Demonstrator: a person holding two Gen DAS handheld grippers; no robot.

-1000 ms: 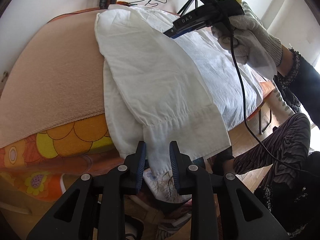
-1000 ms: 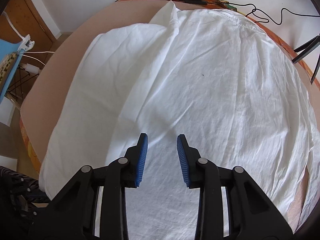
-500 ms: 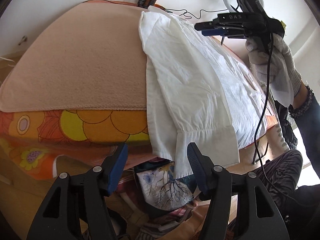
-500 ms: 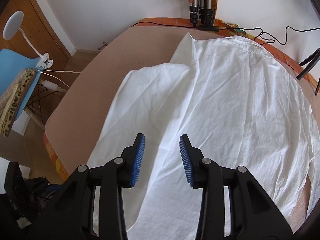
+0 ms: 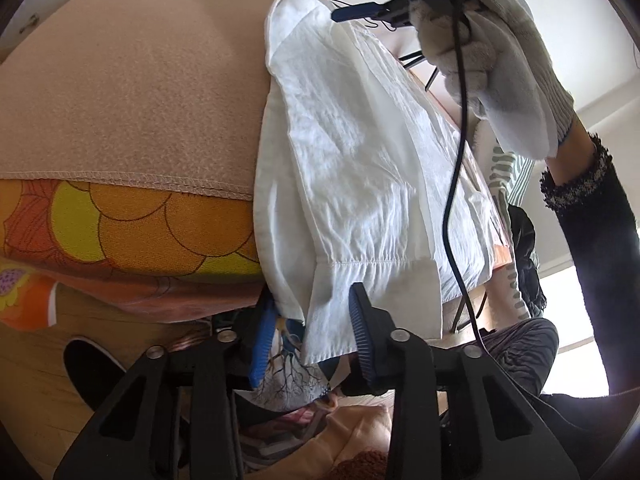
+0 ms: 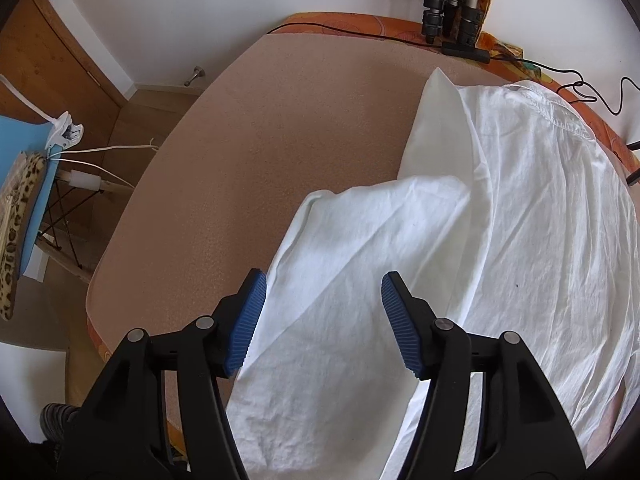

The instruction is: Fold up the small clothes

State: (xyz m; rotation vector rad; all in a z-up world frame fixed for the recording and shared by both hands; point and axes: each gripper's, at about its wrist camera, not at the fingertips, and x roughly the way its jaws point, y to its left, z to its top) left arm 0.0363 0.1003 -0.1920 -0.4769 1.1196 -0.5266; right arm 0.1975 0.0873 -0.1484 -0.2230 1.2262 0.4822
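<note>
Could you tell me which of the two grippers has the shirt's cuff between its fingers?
The left gripper: its open jaws straddle the white shirt's cuff hanging off the table edge. The right gripper, also open, hovers over the sleeve's upper part.

Pretty sure this is just a room at home: my table (image 6: 224, 168) has a peach cloth over an orange flowery tablecloth (image 5: 132, 232), there's a wooden floor (image 6: 36, 304), plain white walls, a blue chair (image 6: 38, 184) off to the left of my right gripper (image 6: 320, 320), and tripod legs (image 6: 452, 4) up ahead.
</note>
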